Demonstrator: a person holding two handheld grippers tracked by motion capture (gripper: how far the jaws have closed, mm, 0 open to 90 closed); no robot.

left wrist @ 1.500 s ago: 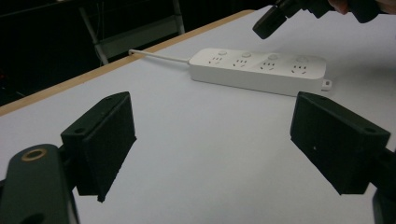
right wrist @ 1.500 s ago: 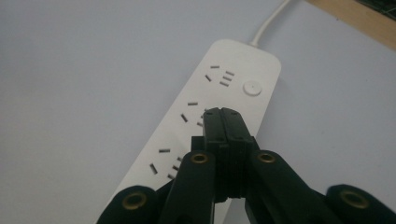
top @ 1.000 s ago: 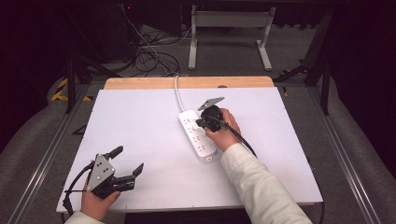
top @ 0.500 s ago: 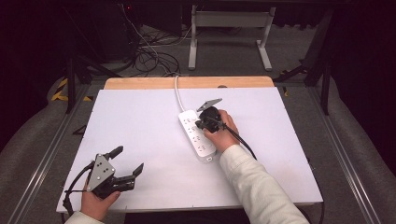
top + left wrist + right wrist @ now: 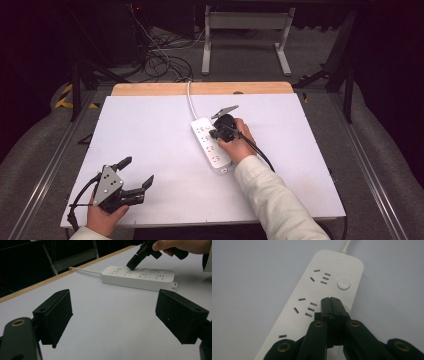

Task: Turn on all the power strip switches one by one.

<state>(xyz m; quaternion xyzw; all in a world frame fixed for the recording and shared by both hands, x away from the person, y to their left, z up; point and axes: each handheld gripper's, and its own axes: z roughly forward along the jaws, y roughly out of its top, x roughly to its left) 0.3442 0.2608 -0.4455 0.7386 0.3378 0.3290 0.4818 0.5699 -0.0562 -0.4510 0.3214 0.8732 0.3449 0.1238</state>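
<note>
The power strip (image 5: 211,145) lies mid-table, its cord (image 5: 190,102) running off the far edge. Your right gripper (image 5: 331,300) hovers over it with jaws pressed together, holding nothing, tips beside the second switch position, near the round button (image 5: 343,284). Press off-centre and the strip could skid or pivot. Your left gripper (image 5: 113,312) rests near-left, jaws wide and empty. Nothing blocks you.
</note>
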